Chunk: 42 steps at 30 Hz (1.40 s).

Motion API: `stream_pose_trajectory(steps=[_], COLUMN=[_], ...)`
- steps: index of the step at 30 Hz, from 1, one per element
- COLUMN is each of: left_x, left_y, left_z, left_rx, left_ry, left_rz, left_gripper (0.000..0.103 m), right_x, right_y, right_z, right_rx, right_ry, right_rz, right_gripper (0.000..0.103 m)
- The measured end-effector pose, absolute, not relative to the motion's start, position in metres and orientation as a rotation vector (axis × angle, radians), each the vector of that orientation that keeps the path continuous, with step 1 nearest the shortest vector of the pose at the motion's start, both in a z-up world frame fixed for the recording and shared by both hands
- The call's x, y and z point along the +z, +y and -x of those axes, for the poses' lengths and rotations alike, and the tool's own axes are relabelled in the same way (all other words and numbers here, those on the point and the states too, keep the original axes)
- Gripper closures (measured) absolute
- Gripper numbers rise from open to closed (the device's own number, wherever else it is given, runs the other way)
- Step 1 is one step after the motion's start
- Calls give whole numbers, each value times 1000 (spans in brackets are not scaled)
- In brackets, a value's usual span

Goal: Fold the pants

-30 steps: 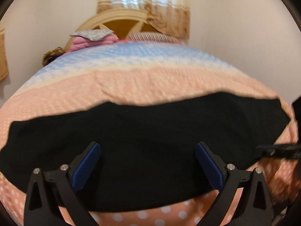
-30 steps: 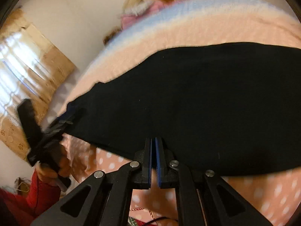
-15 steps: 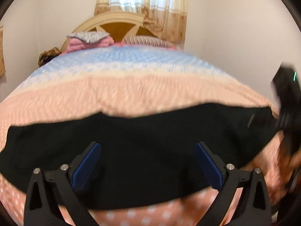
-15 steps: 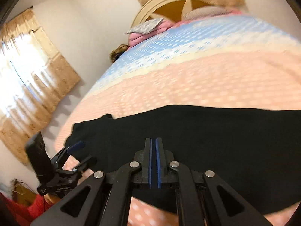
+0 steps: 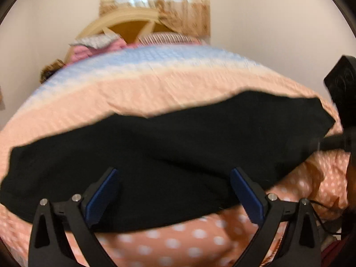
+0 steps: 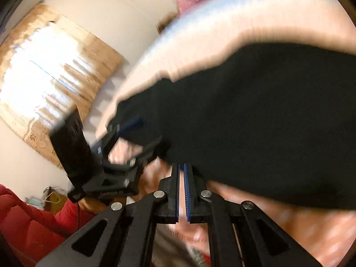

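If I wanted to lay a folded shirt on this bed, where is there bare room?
The widest bare patch is the peach stretch of bedspread between the black pants and the blue band. The dotted strip below the pants is narrow, and the left gripper hangs over it. The headboard end is crowded with pillows.

The bed (image 5: 138,93) carries a cover banded peach near its foot and blue toward the headboard (image 5: 131,23). Black pants (image 5: 169,151) lie flat across the peach band, near the foot edge. Pillows (image 5: 164,39) and pink bedding (image 5: 82,50) lie just before the headboard.
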<state>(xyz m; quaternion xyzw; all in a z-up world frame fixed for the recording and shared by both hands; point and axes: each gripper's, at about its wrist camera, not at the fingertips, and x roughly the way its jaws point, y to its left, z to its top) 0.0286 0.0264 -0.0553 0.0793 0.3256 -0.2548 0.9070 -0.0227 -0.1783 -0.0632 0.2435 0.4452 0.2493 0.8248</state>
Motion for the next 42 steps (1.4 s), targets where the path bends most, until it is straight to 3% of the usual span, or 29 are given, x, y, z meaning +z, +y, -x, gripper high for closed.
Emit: stream_pose_trajectory(steps=[4, 7, 14, 22, 26, 30, 37, 42], left_x=[-54, -72, -73, -47, -82, -81, -35, -40], left_y=[57, 82, 172, 211, 202, 222, 252, 247], left_z=[-47, -59, -58, -91, -112, -115, -97, -86], left_rx=[-403, -297, -153, 107, 285, 286, 256, 185], left_ry=[661, 735, 802, 657, 760, 710, 601, 581], left_rz=[-140, -167, -25, 62, -147, -251, -46, 118], left_gripper=[0, 0, 0, 1, 1, 0, 0, 0], right_x=[-28, -46, -53, -31, -32, -50, -60, -71], right_y=[-232, -270, -304, -218, -150, -88, -46, -37], right_z=[10, 16, 58, -15, -81, -128, -172, -188], right_rx=[287, 4, -51, 306, 490, 603, 641, 615], right_ry=[777, 848, 870, 794, 825, 927, 957, 988], right_rz=[-432, -314, -443, -400, -371, -298, -284, -270], right_gripper=[99, 98, 99, 99, 98, 98, 98, 97])
